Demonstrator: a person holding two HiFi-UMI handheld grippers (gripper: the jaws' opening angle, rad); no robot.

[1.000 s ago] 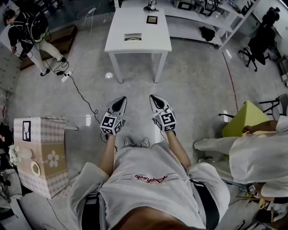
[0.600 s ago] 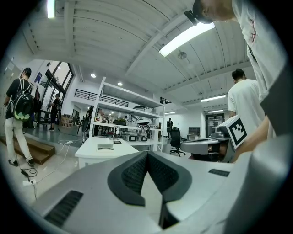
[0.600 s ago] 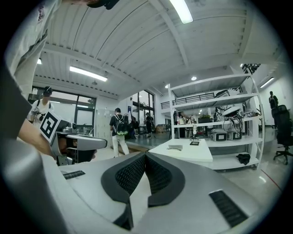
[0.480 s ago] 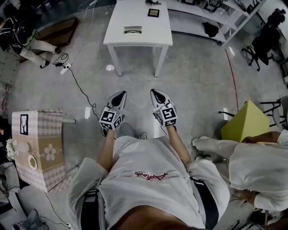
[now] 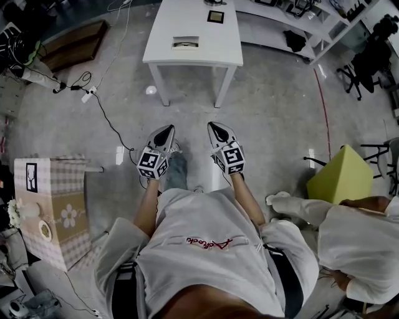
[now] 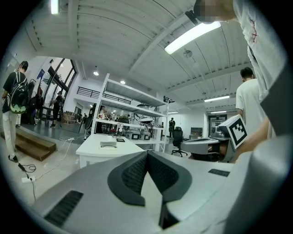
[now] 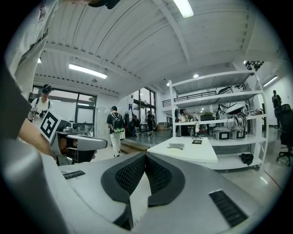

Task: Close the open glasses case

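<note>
The glasses case (image 5: 186,42) lies on a white table (image 5: 163,25) far ahead at the top of the head view; it is too small to tell how wide it stands open. It also shows small in the left gripper view (image 6: 108,145) and the right gripper view (image 7: 175,147). My left gripper (image 5: 169,128) and right gripper (image 5: 211,124) are held side by side at waist height, well short of the table, pointing toward it. The left gripper (image 6: 147,153) has its jaws together on nothing. So does the right gripper (image 7: 145,155).
A small black item (image 5: 216,16) sits on the table beyond the case. White shelving (image 5: 293,19) stands behind it. A checkered box (image 5: 53,205) is at the left, a yellow-green block (image 5: 340,174) and a person in white (image 5: 358,237) at the right. A cable (image 5: 106,118) crosses the floor.
The head view has moved forward: the table sits a little nearer, and the person at the far left has slid out of view. Both grippers keep the same pose, jaws together.
</note>
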